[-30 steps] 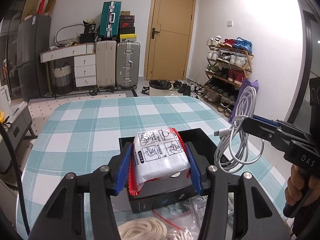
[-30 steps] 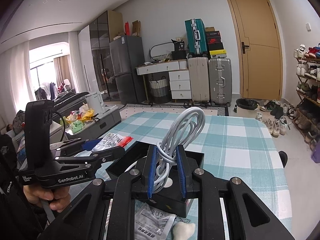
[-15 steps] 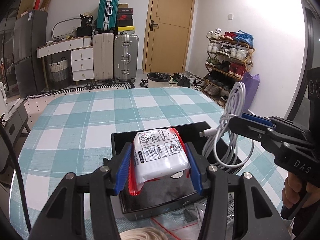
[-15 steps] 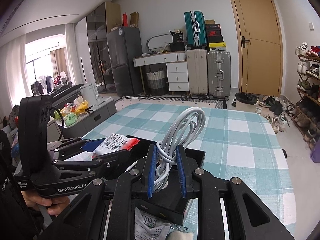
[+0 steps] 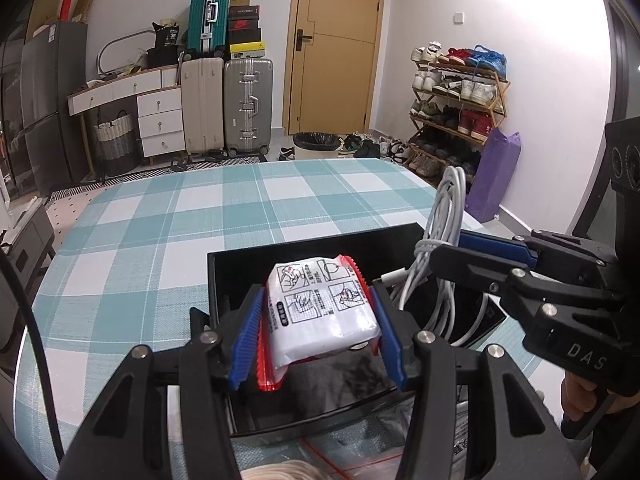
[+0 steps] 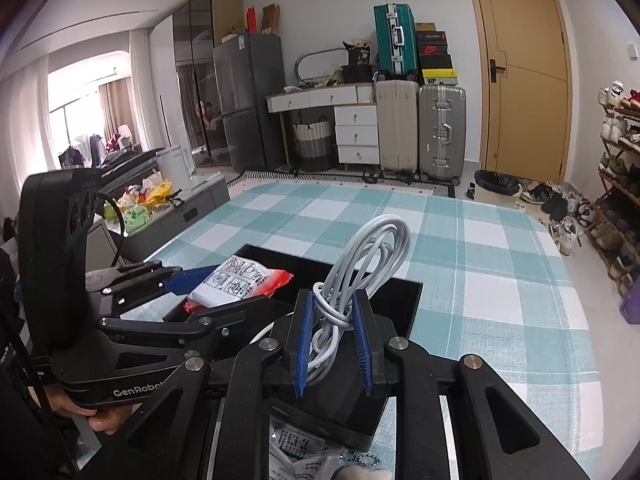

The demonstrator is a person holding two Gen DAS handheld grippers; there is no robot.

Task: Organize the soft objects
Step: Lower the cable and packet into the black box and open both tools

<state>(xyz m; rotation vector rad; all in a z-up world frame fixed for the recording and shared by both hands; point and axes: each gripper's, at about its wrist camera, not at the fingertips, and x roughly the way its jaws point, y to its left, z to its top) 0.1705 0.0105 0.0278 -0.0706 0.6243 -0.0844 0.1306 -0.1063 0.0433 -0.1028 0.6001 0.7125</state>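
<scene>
Over the open black box [image 5: 224, 280] on the checked tabletop [image 5: 168, 216], the left gripper [image 5: 318, 316] holds a white printed packet with red edges [image 5: 320, 304], its blue-padded jaws clamped on the packet's two sides. At 3 o'clock from it in the left wrist view, the right gripper [image 6: 332, 340] has its jaws closed on a coiled white charging cable [image 6: 360, 256], whose loops stand up above the box's right side. At 6 o'clock, clear bags [image 5: 352, 452] lie just beside the box's near wall.

White printed packet with red edges [image 5: 322, 306] tilted above black box [image 5: 224, 276], coiled white cable [image 6: 360, 264] upright over it
</scene>
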